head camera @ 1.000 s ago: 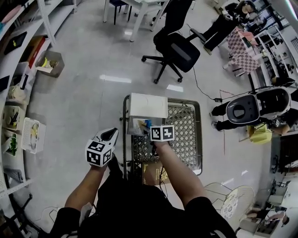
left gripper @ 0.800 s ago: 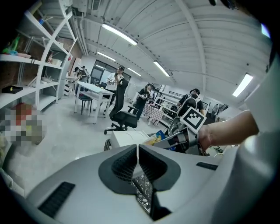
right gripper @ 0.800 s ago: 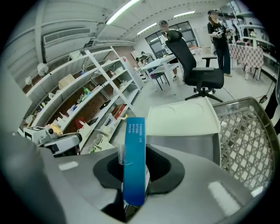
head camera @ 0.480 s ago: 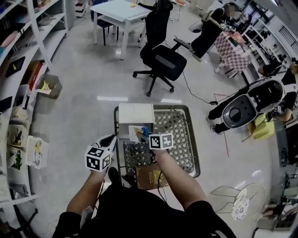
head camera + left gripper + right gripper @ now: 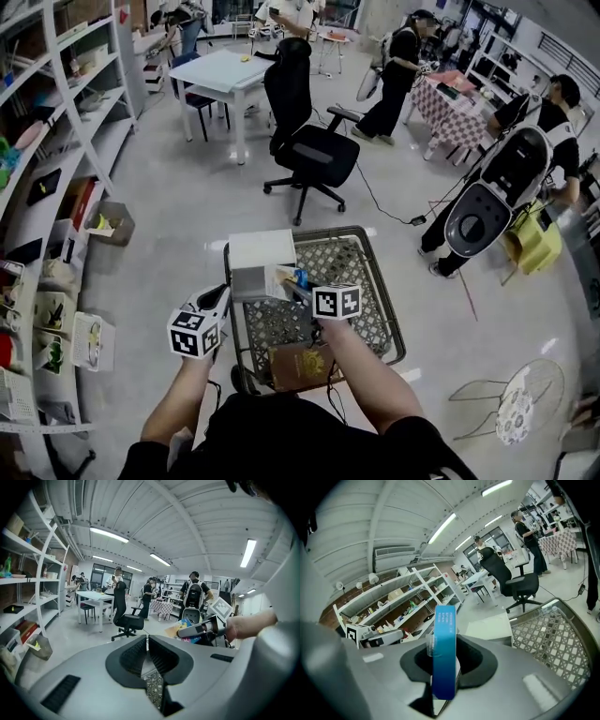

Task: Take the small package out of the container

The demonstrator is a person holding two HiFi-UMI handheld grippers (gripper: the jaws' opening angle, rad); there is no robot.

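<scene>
Between the jaws of the right gripper (image 5: 443,670) a small blue package (image 5: 445,634) stands edge-on, pinched firmly on both flat faces. Over the last second that hand has carried it up from low against the white box (image 5: 261,251). It now hangs above the wire cart (image 5: 380,281), just by the box's near edge, and looks clear of both. The left gripper (image 5: 148,649) has risen alongside, its 2 jaws pressed together with nothing between them, and it hovers just left of the cart's rim. To my eye the lift-out is as good as done. What remains is carrying the package clear of the cart and setting it down somewhere.
</scene>
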